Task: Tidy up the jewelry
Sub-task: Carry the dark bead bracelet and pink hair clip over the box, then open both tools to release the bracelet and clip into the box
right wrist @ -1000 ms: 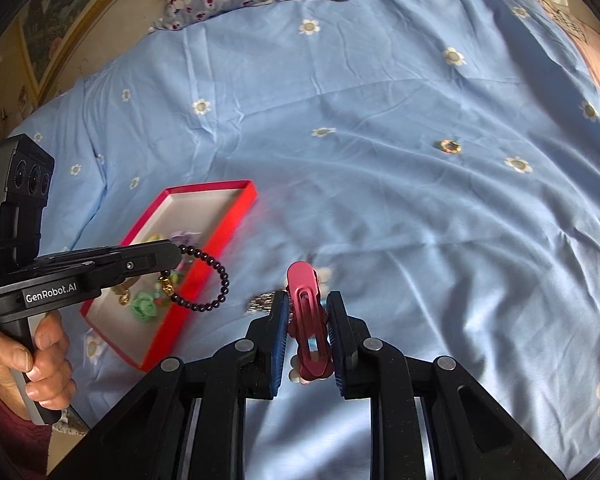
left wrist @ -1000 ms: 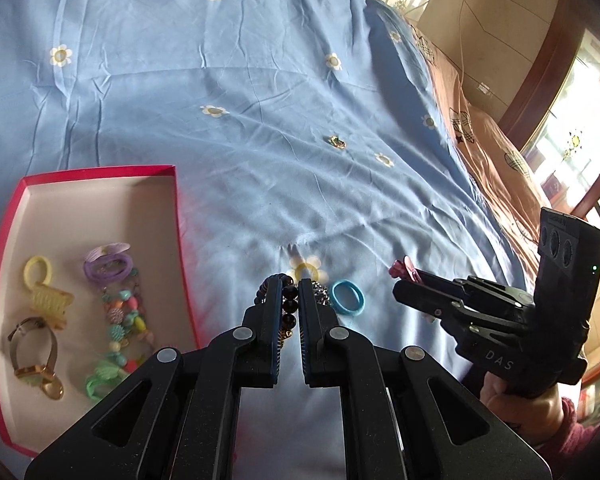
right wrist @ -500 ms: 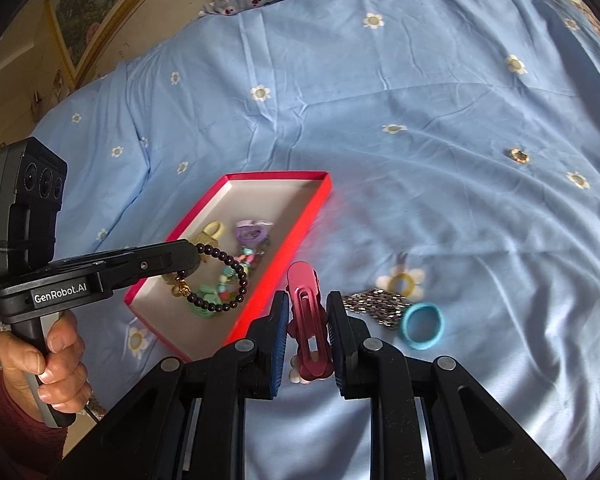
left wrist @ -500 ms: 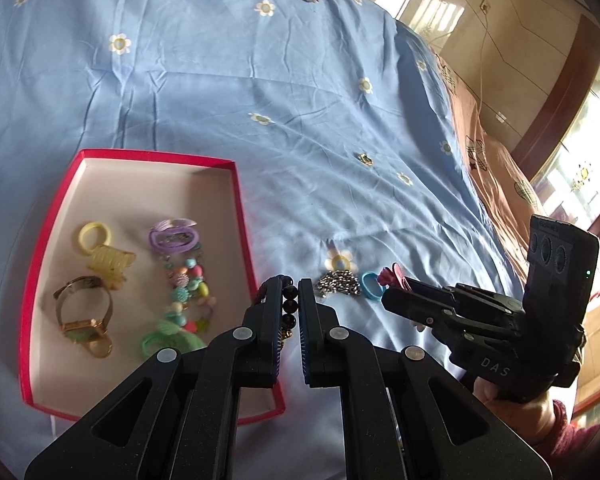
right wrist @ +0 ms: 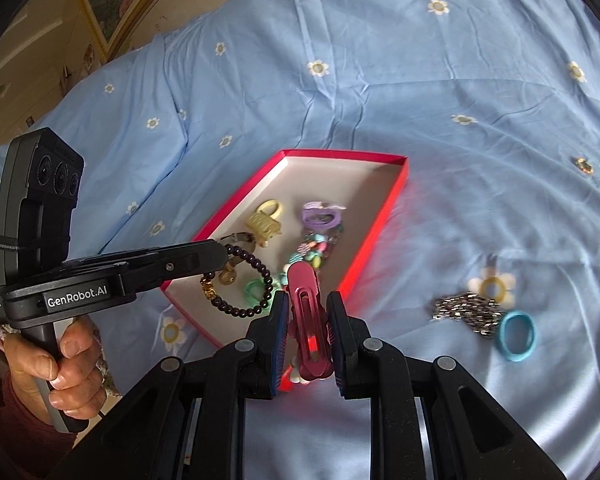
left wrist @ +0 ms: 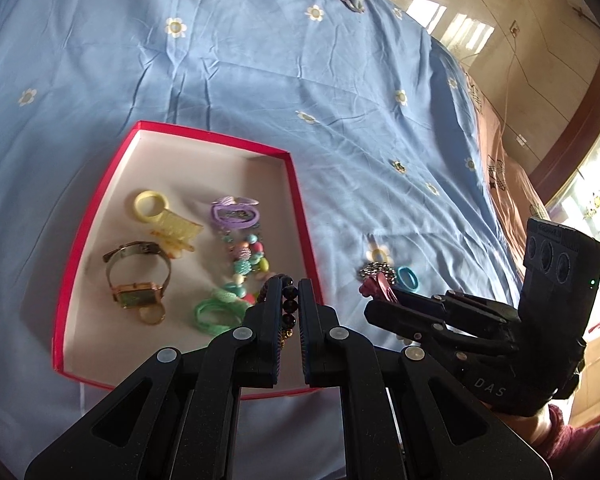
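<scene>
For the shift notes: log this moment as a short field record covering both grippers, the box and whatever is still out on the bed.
left gripper: shut on dark bead bracelet, which hangs over the box
right gripper: shut on magenta hair clip, at the box's near edge
red box: open, on the blue bedsheet
in box: gold watch, yellow ring, purple hair tie, colourful bead string, green hair tie
still on sheet: silver chain, blue ring, touching each other
</scene>
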